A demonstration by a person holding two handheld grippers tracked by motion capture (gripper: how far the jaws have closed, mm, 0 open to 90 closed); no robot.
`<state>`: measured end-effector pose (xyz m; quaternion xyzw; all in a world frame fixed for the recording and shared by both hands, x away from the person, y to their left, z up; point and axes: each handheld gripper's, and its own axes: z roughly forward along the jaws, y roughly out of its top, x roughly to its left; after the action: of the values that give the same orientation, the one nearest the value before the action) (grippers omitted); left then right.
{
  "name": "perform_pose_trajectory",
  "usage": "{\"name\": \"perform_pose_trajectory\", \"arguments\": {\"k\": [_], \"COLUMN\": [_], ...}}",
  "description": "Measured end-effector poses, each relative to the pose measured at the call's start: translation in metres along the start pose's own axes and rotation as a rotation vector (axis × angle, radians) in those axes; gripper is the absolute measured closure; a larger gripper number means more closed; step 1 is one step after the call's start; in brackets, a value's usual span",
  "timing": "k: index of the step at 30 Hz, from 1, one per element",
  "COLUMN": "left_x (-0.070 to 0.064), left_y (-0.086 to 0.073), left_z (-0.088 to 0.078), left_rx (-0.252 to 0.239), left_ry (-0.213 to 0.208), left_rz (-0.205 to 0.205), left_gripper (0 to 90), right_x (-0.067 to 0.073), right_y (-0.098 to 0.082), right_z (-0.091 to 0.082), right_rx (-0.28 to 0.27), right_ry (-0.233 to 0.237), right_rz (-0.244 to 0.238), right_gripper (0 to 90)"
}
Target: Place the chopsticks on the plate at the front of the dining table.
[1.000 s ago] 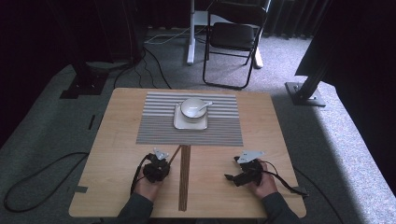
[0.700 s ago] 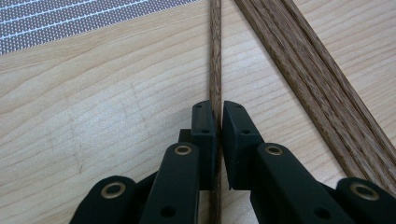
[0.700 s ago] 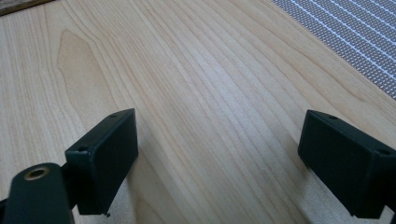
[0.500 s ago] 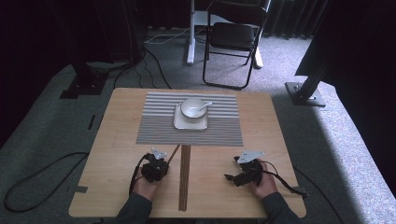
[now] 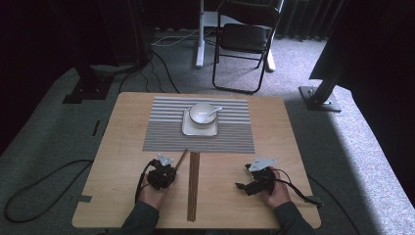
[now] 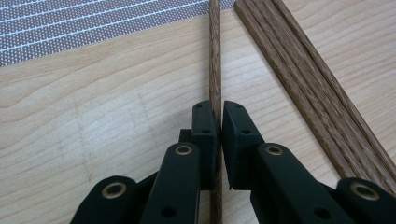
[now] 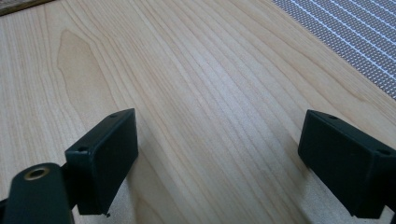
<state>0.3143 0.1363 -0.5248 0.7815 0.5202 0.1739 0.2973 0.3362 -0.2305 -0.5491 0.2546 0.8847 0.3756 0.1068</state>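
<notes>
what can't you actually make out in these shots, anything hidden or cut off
- Near end of the thin wooden stick: left gripper view, hidden between the fingers of the left gripper and cut off by the bottom edge.
- Contents of the bowl: high view, too small to tell.
- Wooden slats: left gripper view, both ends cut off by the edges.
- Right gripper: its view gives bare table between open fingers; what lies ahead is cut off.

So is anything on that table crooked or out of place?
One thin wooden stick slants away from the straight bundle of sticks, its tip near the striped mat. The left gripper is pinching it. Bowl and plate look tidy.
</notes>
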Motion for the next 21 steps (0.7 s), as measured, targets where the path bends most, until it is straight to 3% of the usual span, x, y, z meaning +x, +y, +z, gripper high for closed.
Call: {"name": "perform_pose_trajectory", "arguments": {"k": [10,21], "left_x": [0.004,0.015], "left_y": [0.003,0.012], "left_z": [-0.002,-0.004], "left_rx": [-0.015,-0.035], "left_ry": [0.004,-0.015], "left_rz": [-0.022,-0.085], "left_gripper": [84.1,84.2], "right_x": [0.000,0.000], "right_y": [0.000,0.000], "right_z": [0.000,0.000], "right_rx": [0.000,0.000], "right_ry": [0.000,0.000], "right_rz": [0.000,0.000], "right_gripper": [11.5,11.5]}}
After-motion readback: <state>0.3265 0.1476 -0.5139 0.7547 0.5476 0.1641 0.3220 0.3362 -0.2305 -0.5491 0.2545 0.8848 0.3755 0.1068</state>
